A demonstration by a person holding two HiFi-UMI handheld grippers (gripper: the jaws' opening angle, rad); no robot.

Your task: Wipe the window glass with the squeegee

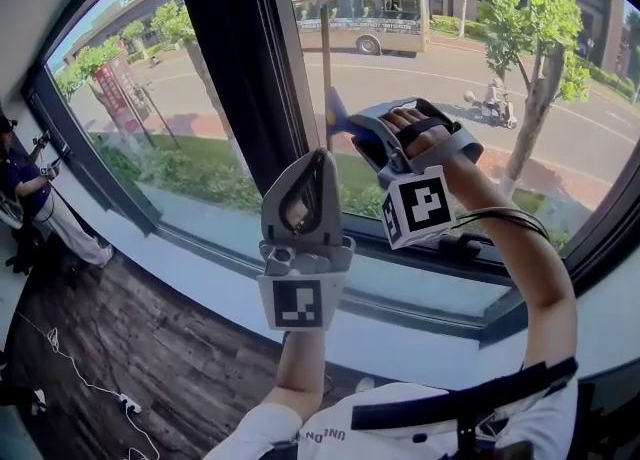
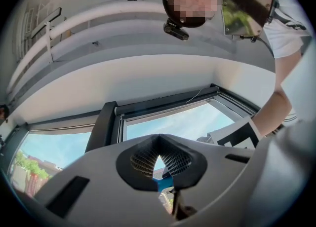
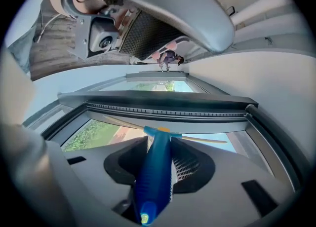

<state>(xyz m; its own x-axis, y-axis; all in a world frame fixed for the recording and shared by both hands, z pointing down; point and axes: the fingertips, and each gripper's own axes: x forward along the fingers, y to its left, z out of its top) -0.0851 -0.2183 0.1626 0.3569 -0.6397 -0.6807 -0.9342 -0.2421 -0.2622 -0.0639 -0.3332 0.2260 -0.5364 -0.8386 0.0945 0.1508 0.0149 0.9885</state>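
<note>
My right gripper (image 1: 352,134) is shut on the blue handle of the squeegee (image 1: 337,112), raised in front of the window glass (image 1: 420,78). The thin blade (image 1: 326,68) stands upright against the pane. In the right gripper view the blue squeegee handle (image 3: 155,176) runs between the jaws of the right gripper (image 3: 159,158), and the blade (image 3: 190,138) lies across the glass near the frame. My left gripper (image 1: 320,160) points upward just left of the squeegee, shut and empty. In the left gripper view its pads (image 2: 173,161) meet, with a bit of blue squeegee (image 2: 162,185) showing behind them.
A wide dark mullion (image 1: 232,78) divides the panes left of the squeegee. The white sill (image 1: 400,288) runs below the dark frame. A person (image 1: 28,188) stands at the far left on the wooden floor (image 1: 150,348), where a white cable (image 1: 90,383) lies.
</note>
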